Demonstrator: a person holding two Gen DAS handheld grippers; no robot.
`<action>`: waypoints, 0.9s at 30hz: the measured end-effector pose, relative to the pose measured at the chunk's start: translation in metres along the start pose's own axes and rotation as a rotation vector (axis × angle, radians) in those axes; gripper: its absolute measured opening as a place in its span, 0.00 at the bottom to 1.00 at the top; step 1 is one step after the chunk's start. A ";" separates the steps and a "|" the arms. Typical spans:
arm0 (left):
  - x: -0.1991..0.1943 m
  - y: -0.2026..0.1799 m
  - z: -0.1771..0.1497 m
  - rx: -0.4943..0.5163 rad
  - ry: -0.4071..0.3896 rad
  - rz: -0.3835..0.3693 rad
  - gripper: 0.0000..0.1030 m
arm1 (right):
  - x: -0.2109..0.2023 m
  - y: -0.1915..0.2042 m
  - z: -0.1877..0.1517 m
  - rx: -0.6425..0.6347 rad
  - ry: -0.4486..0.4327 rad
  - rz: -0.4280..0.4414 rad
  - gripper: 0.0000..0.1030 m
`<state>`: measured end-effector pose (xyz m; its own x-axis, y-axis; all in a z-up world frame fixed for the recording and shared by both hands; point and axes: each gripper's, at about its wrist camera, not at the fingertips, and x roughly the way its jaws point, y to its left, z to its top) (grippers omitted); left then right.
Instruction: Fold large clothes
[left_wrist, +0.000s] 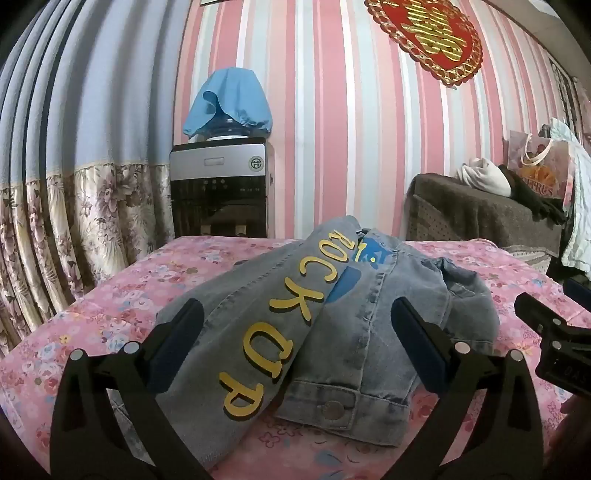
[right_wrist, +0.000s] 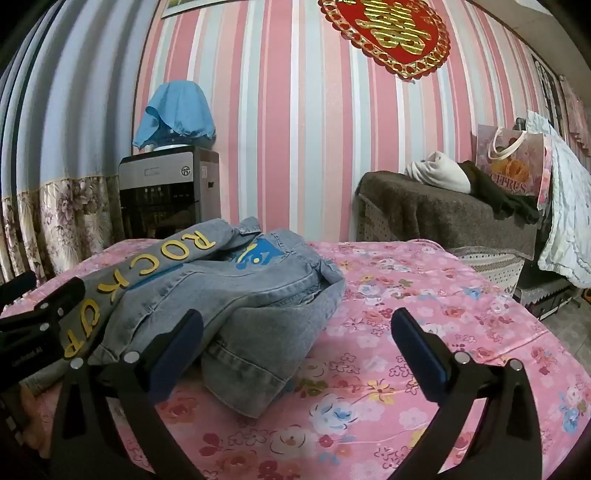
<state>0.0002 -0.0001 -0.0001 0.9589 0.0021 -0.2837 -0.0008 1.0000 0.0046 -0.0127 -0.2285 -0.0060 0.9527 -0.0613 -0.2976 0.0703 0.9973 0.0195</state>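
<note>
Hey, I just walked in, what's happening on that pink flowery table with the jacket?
A person is working with two handheld grippers on a light blue denim jacket with yellow ROCK UP lettering, which lies bunched and partly folded on the pink floral tablecloth. The left gripper hovers over the jacket with jaws wide open, holding nothing. The right gripper is open too, beside the jacket's right edge, above bare cloth.

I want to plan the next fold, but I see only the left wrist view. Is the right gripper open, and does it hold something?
Observer: The right gripper is open and holds nothing.
Operator: What lies in front of it?
Observer: The denim jacket fills the left half of the right wrist view; ahead of the right finger there is only the pink bedspread.
</note>
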 end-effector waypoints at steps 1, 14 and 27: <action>0.000 0.000 0.000 0.005 -0.006 0.001 0.97 | 0.000 0.000 0.000 0.000 -0.003 0.000 0.99; 0.000 0.000 0.000 0.003 0.001 0.000 0.97 | -0.001 0.000 0.000 -0.004 -0.006 -0.001 0.99; -0.001 0.000 0.000 0.002 0.003 -0.001 0.97 | -0.001 0.000 0.000 -0.004 -0.006 -0.002 0.99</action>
<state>-0.0006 -0.0003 0.0001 0.9579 0.0010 -0.2870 0.0007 1.0000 0.0058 -0.0132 -0.2281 -0.0055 0.9544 -0.0631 -0.2917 0.0705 0.9974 0.0148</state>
